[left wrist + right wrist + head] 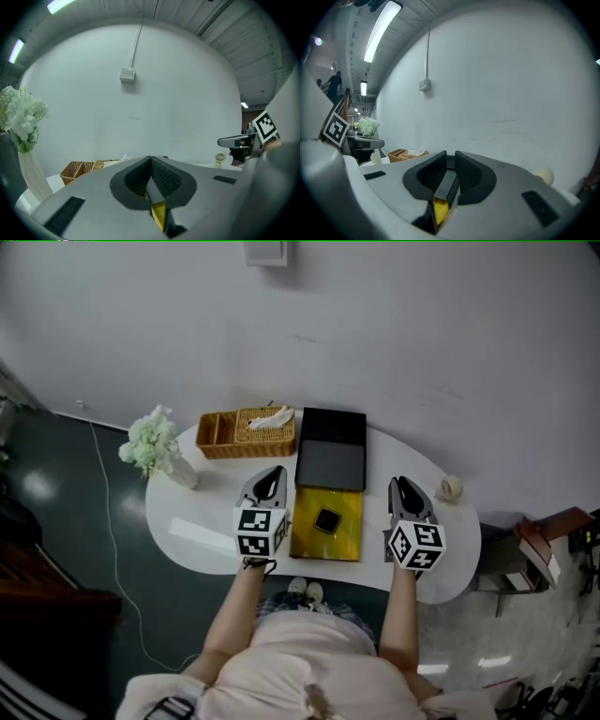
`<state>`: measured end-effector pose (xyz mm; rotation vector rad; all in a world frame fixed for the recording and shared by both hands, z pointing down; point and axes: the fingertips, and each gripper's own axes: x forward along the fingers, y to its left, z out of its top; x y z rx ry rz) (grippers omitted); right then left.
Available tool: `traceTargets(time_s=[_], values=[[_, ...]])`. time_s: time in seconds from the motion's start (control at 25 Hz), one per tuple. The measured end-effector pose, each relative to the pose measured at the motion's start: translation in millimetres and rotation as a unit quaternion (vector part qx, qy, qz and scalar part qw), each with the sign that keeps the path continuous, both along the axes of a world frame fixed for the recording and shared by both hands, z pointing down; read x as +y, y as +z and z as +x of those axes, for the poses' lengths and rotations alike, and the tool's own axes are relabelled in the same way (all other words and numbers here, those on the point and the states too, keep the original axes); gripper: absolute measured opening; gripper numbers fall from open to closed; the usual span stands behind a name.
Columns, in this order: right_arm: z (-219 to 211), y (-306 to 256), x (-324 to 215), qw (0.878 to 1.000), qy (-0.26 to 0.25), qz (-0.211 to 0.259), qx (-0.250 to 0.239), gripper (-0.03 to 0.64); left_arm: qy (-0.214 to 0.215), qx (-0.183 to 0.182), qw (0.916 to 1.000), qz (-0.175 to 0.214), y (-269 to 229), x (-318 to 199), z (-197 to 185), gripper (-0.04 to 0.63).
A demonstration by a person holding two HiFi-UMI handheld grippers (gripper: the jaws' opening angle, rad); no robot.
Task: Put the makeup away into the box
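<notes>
A shiny gold box (349, 531) lies on the white oval table (178, 521), with a small black square compact (326, 520) inside it. A black box part (330, 451) adjoins its far side. My left gripper (272, 470) hovers just left of the gold box. Its jaw tips meet with nothing between them in the left gripper view (150, 159). My right gripper (397, 482) hovers just right of the box. In the right gripper view (450, 154) its jaws stand a narrow gap apart and hold nothing. Both grippers point towards the wall.
A wicker basket (246, 433) with two compartments stands at the back left, with white paper in one. White flowers in a vase (153, 442) stand at the table's left end. A small cream round thing (452, 487) sits at the right rim. The person's legs are at the near edge.
</notes>
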<state>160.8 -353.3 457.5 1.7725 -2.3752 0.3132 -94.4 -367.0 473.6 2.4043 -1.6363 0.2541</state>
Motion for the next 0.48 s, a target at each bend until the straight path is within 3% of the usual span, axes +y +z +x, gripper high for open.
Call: traceTargets(time_s=[0.12,0.36,0.48], values=[[18,-14,3,0.999,0.028,0.029,0.004,0.021,0.002,0.004,1.0,0.009,-5,0,0,0.026],[40,-30,14,0.995,0.056,0.081,0.008,0.017,0.008,0.016,0.9997,0.019,-11,-1,2,0.026],[44,-31,16,0.994,0.062,0.085,0.014,0.017,0.003,0.017,0.9996,0.023,-13,-2,-1,0.026]])
